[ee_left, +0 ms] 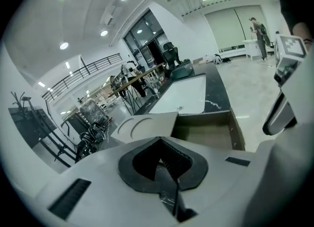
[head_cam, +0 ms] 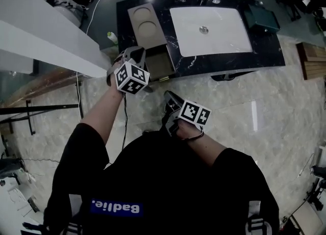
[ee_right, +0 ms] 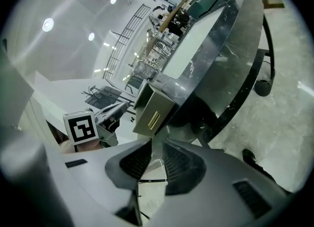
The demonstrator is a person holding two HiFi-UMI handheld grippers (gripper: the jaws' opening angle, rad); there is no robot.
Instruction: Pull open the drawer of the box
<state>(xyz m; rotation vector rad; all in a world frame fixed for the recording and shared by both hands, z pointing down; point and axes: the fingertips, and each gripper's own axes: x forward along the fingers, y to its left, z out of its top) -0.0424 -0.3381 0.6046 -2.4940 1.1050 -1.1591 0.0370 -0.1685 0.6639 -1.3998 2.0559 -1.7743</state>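
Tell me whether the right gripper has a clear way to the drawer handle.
Probably yes: the right gripper points at the handle, nothing between them, its jaws slightly apart and empty.

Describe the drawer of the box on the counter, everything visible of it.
The drawer is matte beige-grey, like the box it belongs to, and stands pulled out toward the person, jutting past the edge of the black marble counter. Its open tray shows nothing inside in the left gripper view. The flat front carries a slim gold bar handle. The left gripper hangs by the front left corner, jaws together on nothing. Nothing is seen gripping the drawer.
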